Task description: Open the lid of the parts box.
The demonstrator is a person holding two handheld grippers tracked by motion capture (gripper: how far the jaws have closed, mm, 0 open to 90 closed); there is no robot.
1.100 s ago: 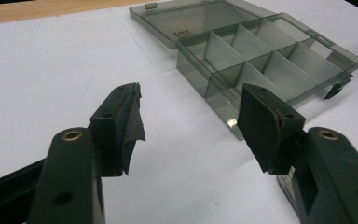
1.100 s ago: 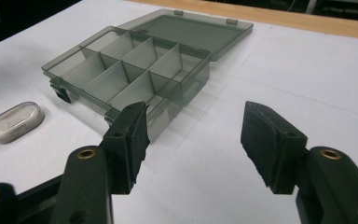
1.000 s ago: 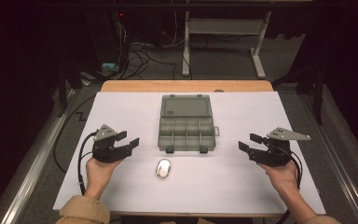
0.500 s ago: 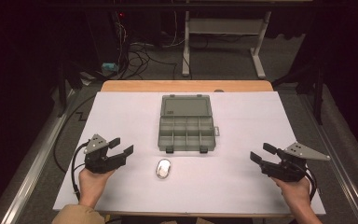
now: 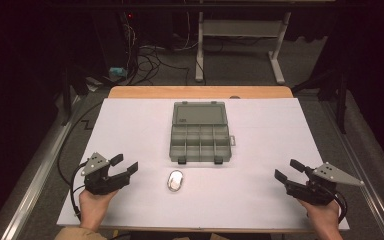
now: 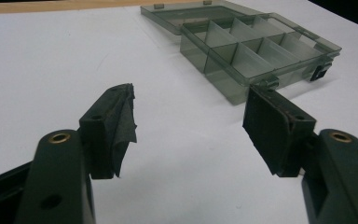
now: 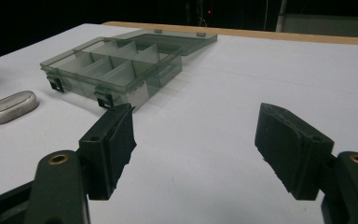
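An open grey see-through compartment box lies in the middle of the white table top, lid folded back, compartments empty. A small oval metal tin sits just in front of it. My left gripper hovers near the front left, open, aimed at the box. My right gripper hovers near the front right, open, facing the box and the tin. Both pairs of jaws have just been opening, and nothing is between them in the left gripper or the right gripper view.
A wooden strip runs along the table's far edge. Beyond it, on the dark floor, are cables and a white desk frame. Metal rails flank the table on both sides.
Both hands have drawn back toward the near edge of the table and slightly outward. Both grippers' jaws stand wider apart than before.
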